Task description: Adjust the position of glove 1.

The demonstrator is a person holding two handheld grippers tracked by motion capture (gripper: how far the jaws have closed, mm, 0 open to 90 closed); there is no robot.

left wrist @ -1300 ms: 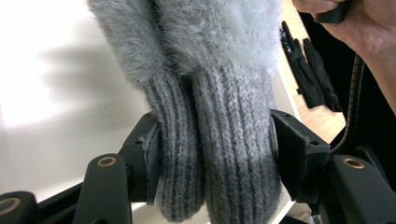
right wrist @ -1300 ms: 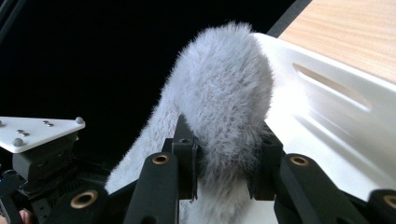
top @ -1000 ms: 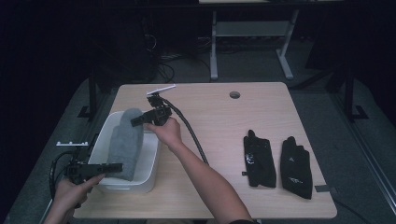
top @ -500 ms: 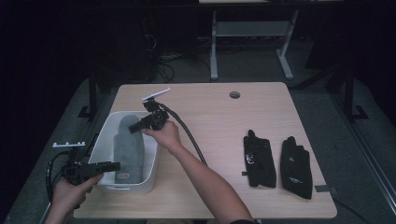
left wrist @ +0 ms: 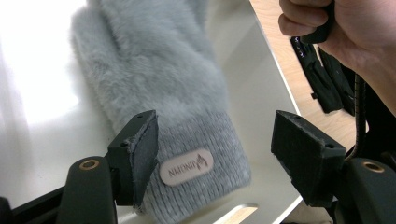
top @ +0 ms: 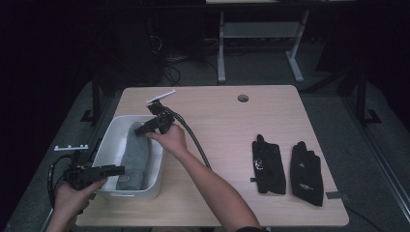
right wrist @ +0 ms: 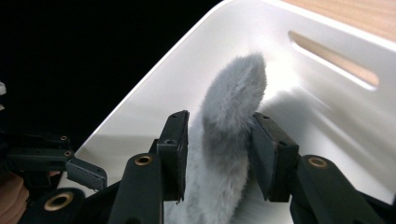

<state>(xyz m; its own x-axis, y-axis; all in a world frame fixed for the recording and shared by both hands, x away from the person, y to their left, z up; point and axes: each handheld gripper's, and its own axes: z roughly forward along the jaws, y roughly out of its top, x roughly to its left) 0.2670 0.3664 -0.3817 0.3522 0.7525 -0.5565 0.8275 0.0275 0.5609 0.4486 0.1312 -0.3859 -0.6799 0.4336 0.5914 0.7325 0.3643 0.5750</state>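
I have the grey fleece glove (top: 134,157) lying lengthwise in the white bin (top: 153,181) at the tabletop's left edge; two black gloves (top: 286,166) remain near the right edge, so the job looks about one-third done. My right gripper (top: 141,129) hangs over the bin's far end; its jaws have just been opening, the fingertip of the glove upright between them, pads barely touching the fleece. My left gripper (left wrist: 215,151) stands open, straddling the knitted cuff without contact.
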